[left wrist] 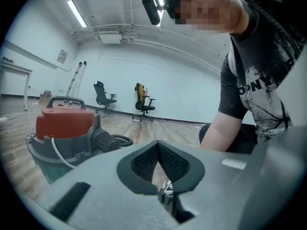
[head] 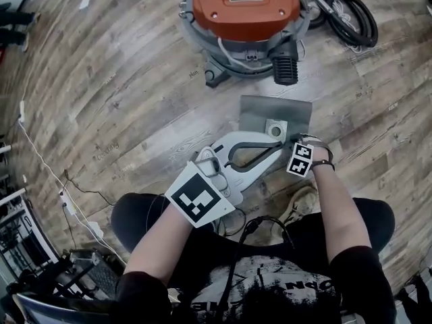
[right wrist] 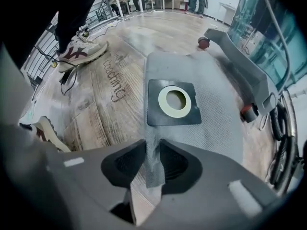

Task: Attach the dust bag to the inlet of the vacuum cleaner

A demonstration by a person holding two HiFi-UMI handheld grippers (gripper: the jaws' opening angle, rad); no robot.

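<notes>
Head view: found grey dust bag (head: 260, 110) flat on plank floor (head: 121, 79), near orange-topped vacuum cleaner (head: 246, 19) | Left gripper view: saw left tool (left wrist: 160, 178) closed, empty | Right gripper view: saw right tool (right wrist: 152, 164) clamped on soft fibrous bag edge below black square collar (right wrist: 158, 116) with pale ring | Judged as pickup step; next called for lifting, turning collar toward vacuum cleaner
</notes>
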